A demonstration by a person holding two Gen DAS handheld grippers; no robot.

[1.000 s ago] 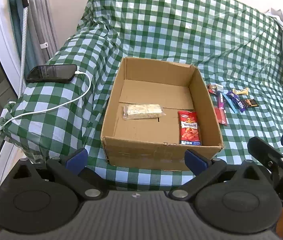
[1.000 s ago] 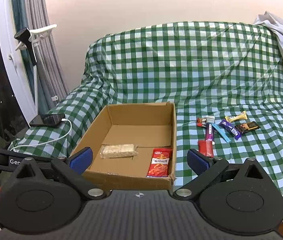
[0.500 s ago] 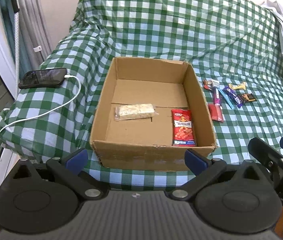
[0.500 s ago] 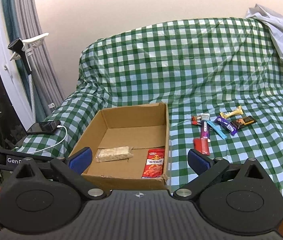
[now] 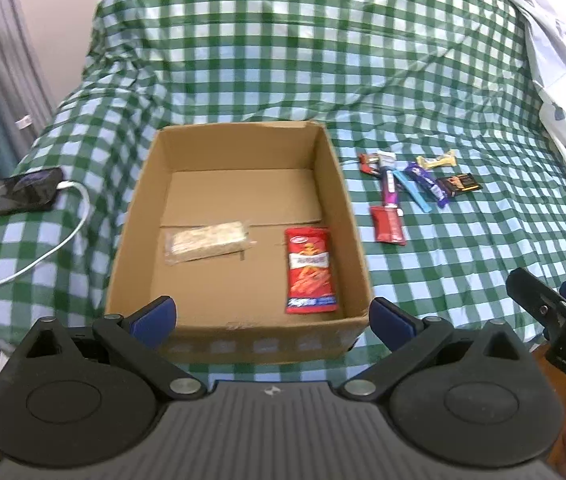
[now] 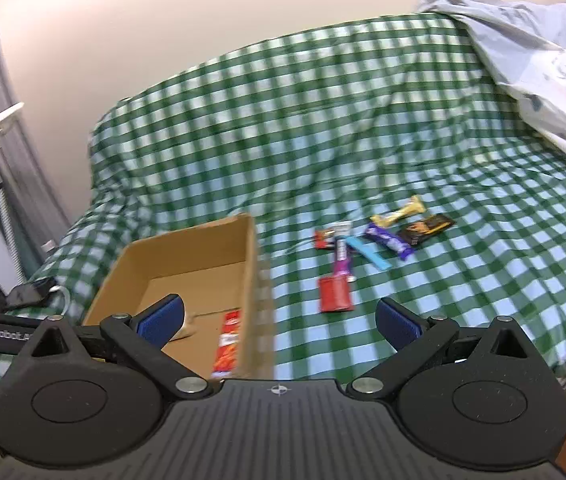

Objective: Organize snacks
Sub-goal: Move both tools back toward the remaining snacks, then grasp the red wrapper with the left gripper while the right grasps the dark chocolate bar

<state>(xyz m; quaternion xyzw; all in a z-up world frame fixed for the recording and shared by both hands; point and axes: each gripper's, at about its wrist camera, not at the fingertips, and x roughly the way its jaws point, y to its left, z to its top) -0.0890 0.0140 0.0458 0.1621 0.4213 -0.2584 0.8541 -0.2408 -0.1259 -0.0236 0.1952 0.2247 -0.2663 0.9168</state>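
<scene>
Left gripper [image 5: 271, 316]: spread wide, nothing between the blue pads, hovering at near edge of cardboard box [image 5: 239, 344]. Box open-topped, straight ahead, sitting on green-check cloth [image 5: 283, 60]. Inside, ahead-left of tips: pale cereal bar [image 5: 207, 242] in clear wrap, flat on box floor. Ahead-right, close to right wall: red snack packet [image 5: 310, 276], lying lengthwise.

Right gripper [image 6: 279, 322]: also spread, empty, w/ box off to its left and loose snacks ahead. Frame blurred. Nearest to tips: small red pouch [image 6: 335, 294]. Just beyond, touching or nearly: pink stick [image 6: 341, 261], light-blue stick [image 6: 369, 255], purple bar [image 6: 389, 241], yellow bar [image 6: 399, 216], dark brown packet [image 6: 426, 229], small red-white piece [image 6: 329, 236]. All outside box, bunched together on cloth.

Far left of left gripper: phone [image 5: 23, 191] w/ white cable [image 5: 43, 258] plugged in.
</scene>
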